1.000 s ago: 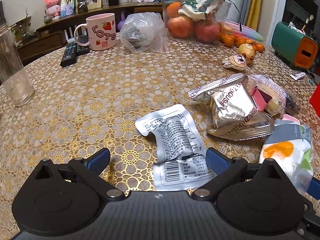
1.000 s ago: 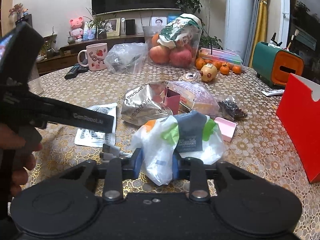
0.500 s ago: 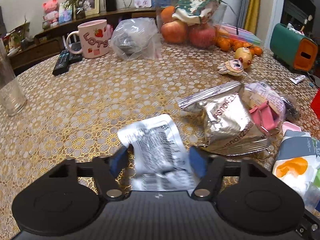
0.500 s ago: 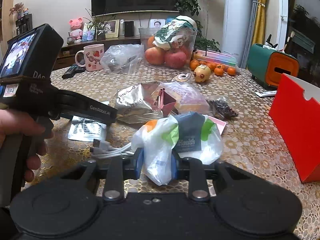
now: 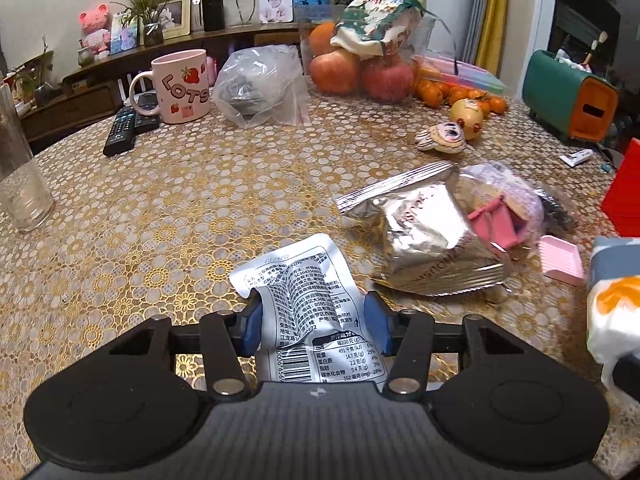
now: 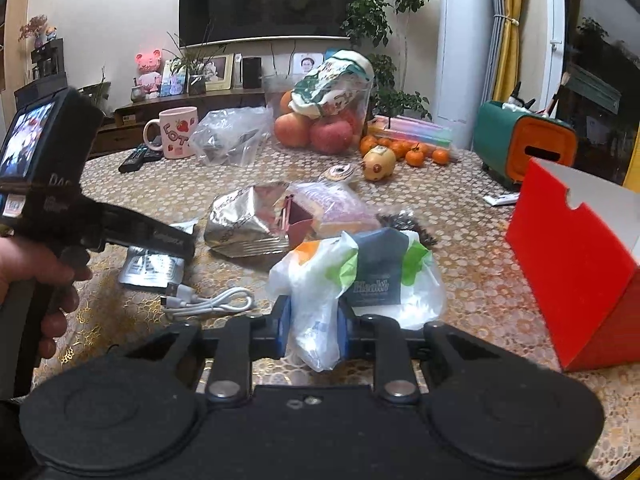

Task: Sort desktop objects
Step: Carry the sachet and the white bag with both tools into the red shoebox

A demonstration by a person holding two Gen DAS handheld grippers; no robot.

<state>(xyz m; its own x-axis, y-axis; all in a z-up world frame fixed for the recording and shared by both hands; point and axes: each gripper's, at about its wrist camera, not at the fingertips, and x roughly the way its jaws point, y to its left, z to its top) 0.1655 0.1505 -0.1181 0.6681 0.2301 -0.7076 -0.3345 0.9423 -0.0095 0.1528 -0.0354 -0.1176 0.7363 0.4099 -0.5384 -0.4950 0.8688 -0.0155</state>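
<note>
My left gripper (image 5: pixel 314 322) is shut on a flat silver snack packet (image 5: pixel 304 292) with black print, held just above the patterned tablecloth. My right gripper (image 6: pixel 312 328) is shut on a white plastic bag (image 6: pixel 320 280) with orange, green and grey print, held over the table. The same bag shows at the right edge of the left wrist view (image 5: pixel 612 300). The left gripper's body and the hand holding it fill the left of the right wrist view (image 6: pixel 52 200), with the silver packet (image 6: pixel 150 268) below it.
A crumpled foil bag (image 5: pixel 420 232), pink clip (image 5: pixel 494 226) and pink tray (image 5: pixel 562 262) lie to the right. A red box (image 6: pixel 576 264) stands at right. A white USB cable (image 6: pixel 208 302), mug (image 5: pixel 184 86), remotes (image 5: pixel 120 130), glass (image 5: pixel 20 176), fruit (image 5: pixel 360 68) and green holder (image 5: pixel 572 96) surround.
My left gripper has closed on the silver packet and lifted it off the table. My right gripper still holds the white bag and has risen a little.
</note>
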